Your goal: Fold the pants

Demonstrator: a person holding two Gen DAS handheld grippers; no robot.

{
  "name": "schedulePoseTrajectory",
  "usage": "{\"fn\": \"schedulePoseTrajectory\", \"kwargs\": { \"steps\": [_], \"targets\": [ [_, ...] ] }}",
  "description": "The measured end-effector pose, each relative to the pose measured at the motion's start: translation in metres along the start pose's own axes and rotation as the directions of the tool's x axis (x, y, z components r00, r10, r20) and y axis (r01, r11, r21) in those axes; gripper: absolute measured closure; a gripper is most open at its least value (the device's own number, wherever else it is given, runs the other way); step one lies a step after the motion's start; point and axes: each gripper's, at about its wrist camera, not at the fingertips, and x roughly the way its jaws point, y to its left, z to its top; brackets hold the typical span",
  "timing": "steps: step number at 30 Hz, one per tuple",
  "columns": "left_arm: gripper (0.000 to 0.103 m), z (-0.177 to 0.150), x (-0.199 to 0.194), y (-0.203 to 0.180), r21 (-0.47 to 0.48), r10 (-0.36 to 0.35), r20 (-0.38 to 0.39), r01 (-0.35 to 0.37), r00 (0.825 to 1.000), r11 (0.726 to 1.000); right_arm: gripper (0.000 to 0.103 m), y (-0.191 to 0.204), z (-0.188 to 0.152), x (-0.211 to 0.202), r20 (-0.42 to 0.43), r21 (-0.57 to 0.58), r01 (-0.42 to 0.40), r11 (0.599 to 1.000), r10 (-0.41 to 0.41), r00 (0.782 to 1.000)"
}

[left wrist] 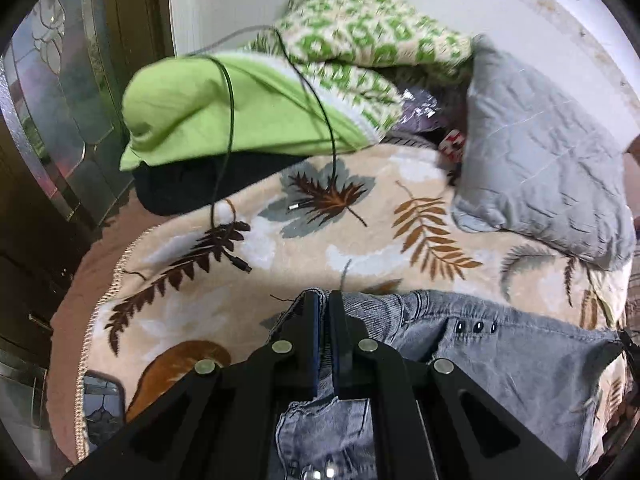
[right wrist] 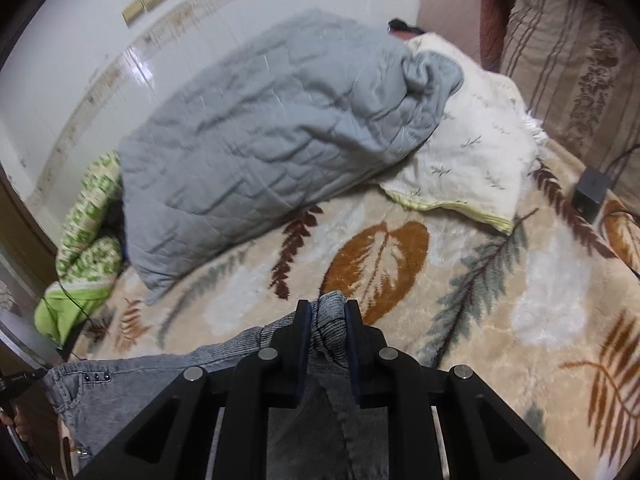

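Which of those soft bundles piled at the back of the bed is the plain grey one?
The quilted grey pillow, lying between the green-and-white patterned blanket and the cream leaf-sprigged quilt. It alone has no print, only stitched lines.

No word, number, brand or sign can be read in either view. The beige plush blanket with brown and grey leaves [right wrist: 460, 320] carries only a leaf pattern, and the cream knitted cover with green shapes [left wrist: 360, 36] shows a repeating motif that is too blurred to tell as letters. The small red and white patch [left wrist: 451, 145] beside the grey quilted pillow [left wrist: 548, 152] is too small and blurred to read.
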Motion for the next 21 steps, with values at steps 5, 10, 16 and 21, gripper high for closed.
{"fn": "schedulePoseTrajectory", "kwargs": {
  "steps": [5,10,16,21],
  "targets": [
    [0.099,-0.020,-0.044,0.004,0.023,-0.023,0.041,0.022,0.999,0.999,0.085,-0.013,-0.012,-0.045,0.051,0.038,-0.038,0.999,0.036,0.998],
    [0.099,-0.054,-0.088,0.016,0.028,-0.026,0.075,0.024,0.997,0.999,0.085,-0.033,-0.033,-0.087,0.068,0.073,-0.082,0.994,0.077,0.995],
    [0.099,-0.115,-0.122,0.039,0.047,-0.023,0.070,0.019,0.997,0.999,0.085,-0.058,-0.071,-0.133,0.038,0.051,-0.103,0.993,0.102,0.994],
    [0.099,-0.169,-0.131,0.055,0.042,-0.002,0.039,0.001,0.999,0.999,0.085,-0.082,-0.112,-0.166,-0.054,0.003,-0.103,0.995,0.103,0.993]
  ]
}}
